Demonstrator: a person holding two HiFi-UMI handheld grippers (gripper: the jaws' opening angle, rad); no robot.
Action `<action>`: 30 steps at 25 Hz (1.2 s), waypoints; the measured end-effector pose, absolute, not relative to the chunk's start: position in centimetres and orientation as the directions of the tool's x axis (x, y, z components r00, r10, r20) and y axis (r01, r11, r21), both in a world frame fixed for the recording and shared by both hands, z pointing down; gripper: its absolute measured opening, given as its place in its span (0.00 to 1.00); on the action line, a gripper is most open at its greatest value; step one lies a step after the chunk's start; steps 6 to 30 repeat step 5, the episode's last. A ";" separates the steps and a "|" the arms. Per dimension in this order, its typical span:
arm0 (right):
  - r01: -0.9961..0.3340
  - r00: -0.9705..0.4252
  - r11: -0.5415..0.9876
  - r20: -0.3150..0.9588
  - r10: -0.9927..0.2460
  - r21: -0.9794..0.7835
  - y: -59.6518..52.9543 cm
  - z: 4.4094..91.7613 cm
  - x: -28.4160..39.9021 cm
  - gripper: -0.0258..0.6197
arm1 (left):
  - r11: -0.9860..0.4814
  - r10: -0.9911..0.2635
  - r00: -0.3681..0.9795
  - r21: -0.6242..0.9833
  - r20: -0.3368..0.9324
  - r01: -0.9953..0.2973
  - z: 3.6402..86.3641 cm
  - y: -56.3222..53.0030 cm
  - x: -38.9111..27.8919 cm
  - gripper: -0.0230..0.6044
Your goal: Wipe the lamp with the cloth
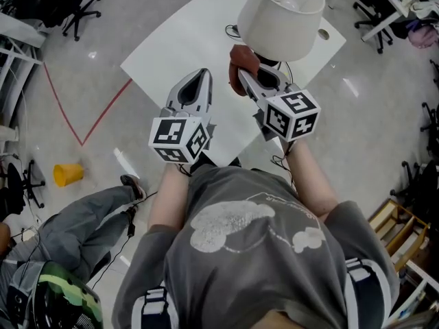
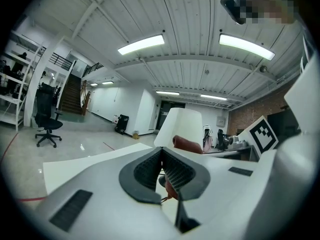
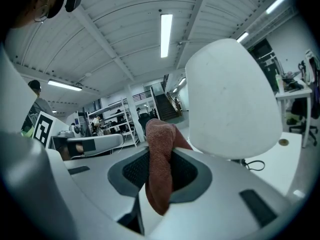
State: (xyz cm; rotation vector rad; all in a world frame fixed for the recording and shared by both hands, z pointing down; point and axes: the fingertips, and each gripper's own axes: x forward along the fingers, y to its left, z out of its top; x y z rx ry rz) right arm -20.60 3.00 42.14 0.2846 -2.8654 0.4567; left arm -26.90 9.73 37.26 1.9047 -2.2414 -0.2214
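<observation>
A lamp with a white shade (image 1: 281,16) stands on the white table (image 1: 185,40); the shade (image 3: 232,99) fills the right of the right gripper view. My right gripper (image 1: 245,74) is shut on a reddish-brown cloth (image 1: 241,62), held just left of and below the shade. The cloth (image 3: 160,164) hangs folded between the jaws. My left gripper (image 1: 202,81) hovers over the table left of the right one, jaws shut with nothing in them. From the left gripper view the shade (image 2: 181,128) and cloth (image 2: 189,144) lie ahead.
A black cord (image 1: 232,30) runs on the table beside the lamp. A yellow cup (image 1: 67,174) lies on the floor at left, near red floor tape (image 1: 89,125). Office chairs (image 1: 75,9) stand at the far left and right. A seated person's leg (image 1: 82,214) is at lower left.
</observation>
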 end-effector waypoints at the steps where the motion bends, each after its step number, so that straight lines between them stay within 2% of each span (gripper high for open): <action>1: -0.223 -0.956 0.933 0.250 -0.154 -0.281 3.0 42.1 -20.6 0.18 | 0.162 -0.987 -0.155 0.237 0.049 -0.958 37.3 9.7 -26.9 0.05; 30: -0.221 -0.956 0.935 0.251 -0.151 -0.276 3.1 42.3 -20.6 0.18 | 0.159 -0.987 -0.152 0.240 0.047 -0.958 37.5 9.7 -26.6 0.05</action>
